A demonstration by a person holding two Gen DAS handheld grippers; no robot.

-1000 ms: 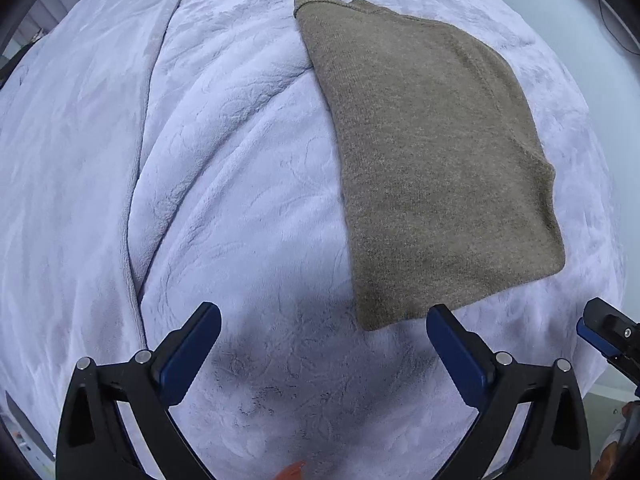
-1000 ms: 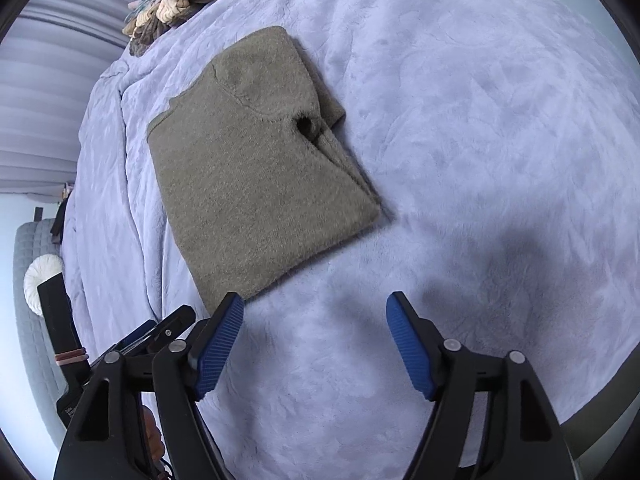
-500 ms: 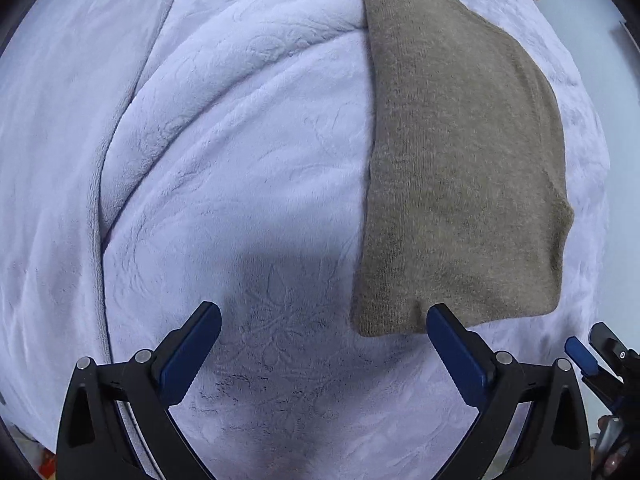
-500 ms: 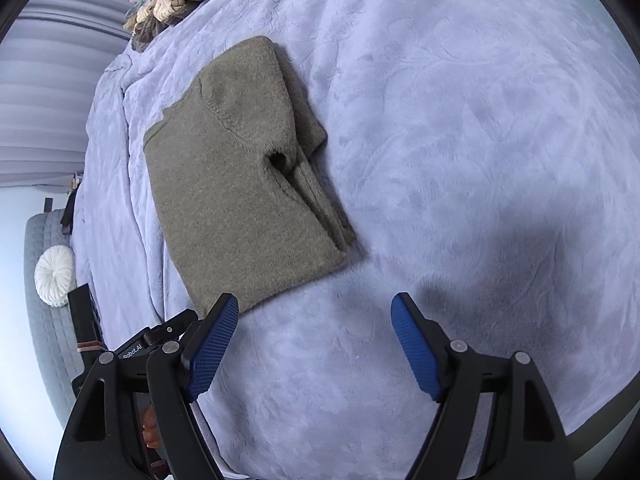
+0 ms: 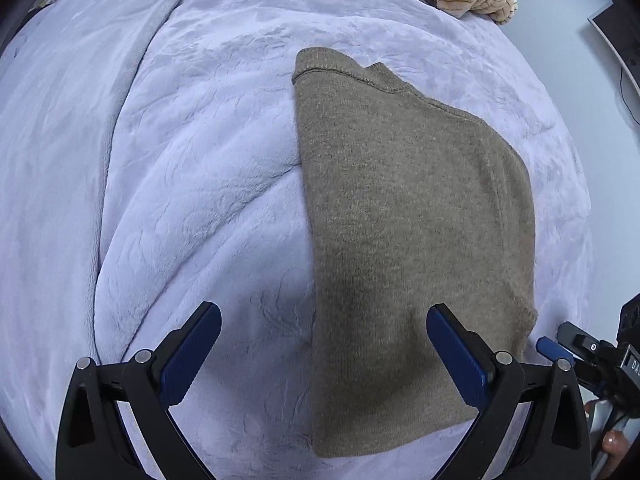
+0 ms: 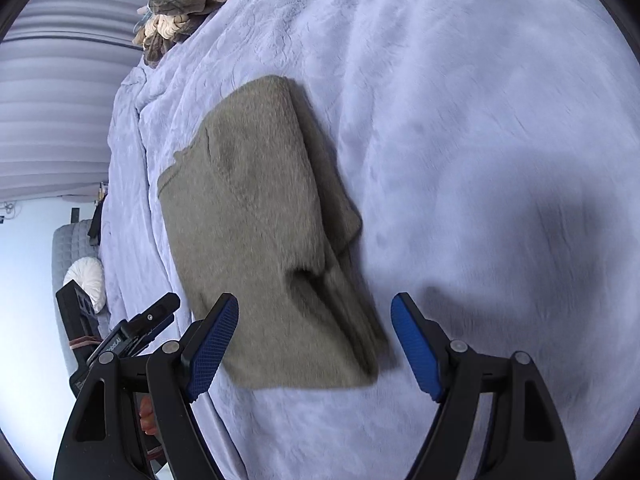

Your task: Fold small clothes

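My folded olive-brown knit sweater [image 5: 408, 240] lies flat on the lilac plush bed blanket [image 5: 192, 184]. Left gripper [image 5: 324, 354] and right gripper [image 6: 316, 344] jaws both spread wide, empty, hovering over its near edge.

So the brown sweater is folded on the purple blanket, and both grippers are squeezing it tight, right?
Not quite. The brown sweater is folded on the purple blanket, but the left gripper and right gripper are open, not squeezing it. Both wrist views show it.
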